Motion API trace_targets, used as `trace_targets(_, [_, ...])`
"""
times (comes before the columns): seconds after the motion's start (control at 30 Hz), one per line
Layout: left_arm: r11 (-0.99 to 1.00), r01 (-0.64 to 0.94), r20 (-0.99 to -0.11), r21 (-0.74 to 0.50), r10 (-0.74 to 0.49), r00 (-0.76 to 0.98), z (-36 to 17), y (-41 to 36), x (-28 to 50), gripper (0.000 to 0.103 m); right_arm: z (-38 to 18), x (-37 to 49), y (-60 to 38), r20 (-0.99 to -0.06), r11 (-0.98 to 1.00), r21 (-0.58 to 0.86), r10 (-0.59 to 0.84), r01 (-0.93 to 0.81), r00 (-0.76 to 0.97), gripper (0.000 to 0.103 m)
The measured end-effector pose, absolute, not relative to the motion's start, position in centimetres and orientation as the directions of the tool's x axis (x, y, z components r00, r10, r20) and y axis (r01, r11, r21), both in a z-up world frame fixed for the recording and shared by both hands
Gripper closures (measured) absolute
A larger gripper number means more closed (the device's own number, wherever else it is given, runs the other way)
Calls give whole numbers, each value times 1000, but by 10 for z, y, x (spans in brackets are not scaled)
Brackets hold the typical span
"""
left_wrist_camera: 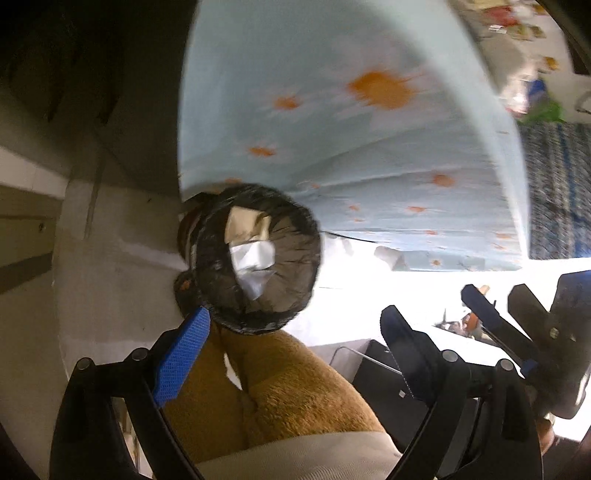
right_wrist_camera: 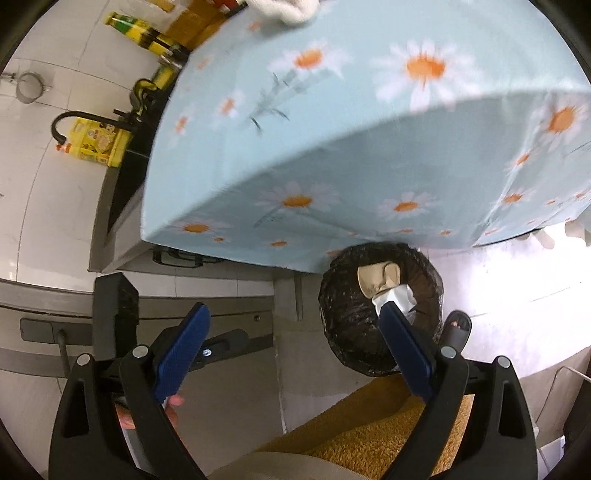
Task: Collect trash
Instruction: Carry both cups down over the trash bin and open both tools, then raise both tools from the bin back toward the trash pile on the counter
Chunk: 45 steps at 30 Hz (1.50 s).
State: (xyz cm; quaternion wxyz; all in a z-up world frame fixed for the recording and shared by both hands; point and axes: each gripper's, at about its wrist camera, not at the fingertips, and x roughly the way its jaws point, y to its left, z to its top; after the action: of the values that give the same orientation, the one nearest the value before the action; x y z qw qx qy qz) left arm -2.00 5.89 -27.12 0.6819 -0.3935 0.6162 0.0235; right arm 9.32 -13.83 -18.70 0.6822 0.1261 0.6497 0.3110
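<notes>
A round bin lined with a black bag [left_wrist_camera: 258, 295] stands on the floor at the edge of the daisy-print tablecloth [left_wrist_camera: 332, 129]. Inside lie a white crumpled paper [left_wrist_camera: 253, 266] and a beige piece of paper [left_wrist_camera: 243, 223]. My left gripper [left_wrist_camera: 295, 314] hangs open and empty above the bin's near side. In the right wrist view the bin [right_wrist_camera: 354, 332] sits ahead on the right, holding the beige paper [right_wrist_camera: 376, 280] and white paper [right_wrist_camera: 400, 295]. My right gripper [right_wrist_camera: 293, 310] is open with nothing between its fingers. Its right finger overlaps the bin. The right gripper [left_wrist_camera: 498, 295] also shows in the left wrist view.
Mustard-brown trouser legs [right_wrist_camera: 369, 424] and a slippered foot [right_wrist_camera: 458, 325] are beside the bin. Bottles [right_wrist_camera: 140, 31] and a yellow box [right_wrist_camera: 99, 142] stand on a counter left of the tablecloth [right_wrist_camera: 332, 129]. A grey cabinet front [right_wrist_camera: 221, 325] lies below. A blue patterned rug [left_wrist_camera: 561, 192] lies far right.
</notes>
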Motion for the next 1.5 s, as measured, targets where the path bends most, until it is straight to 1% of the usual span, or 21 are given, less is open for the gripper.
trace_targets(0.33, [763,-347,-829,-546,-433,354,-197,45,-11,12,-116,99,-171,-745,757,579,643,-303,181,11])
trace_targets(0.7, [837,-226,-788,-499,-329,520,-106,53,13,12,-58,118,-210,-708,783,525,619,-334,339,11])
trace_targets(0.93, [875,-188,-767,-445,-265,585,-64,60,30,12,-27,136,-220,-692,797,455,597,-397,406,11])
trace_targets(1.2, [885,-189,-749,-425,-227,622,-41,60,65,12,-7,178,-222,-656,783,443,615,-437,437,11])
trace_targets(1.37, [888,-201,-755,-414,-212,621,-44,51,95,12,-12,218,-218,-652,764,458,636,-455,412,11])
trace_targets(1.43, [884,-215,-766,-414,-210,608,-52,45,113,12,-17,236,-217,-657,767,441,630,-467,414,11])
trace_targets(1.5, [877,-236,-776,-419,-210,595,-60,41,130,12,-26,257,-217,-663,759,455,638,-466,391,11])
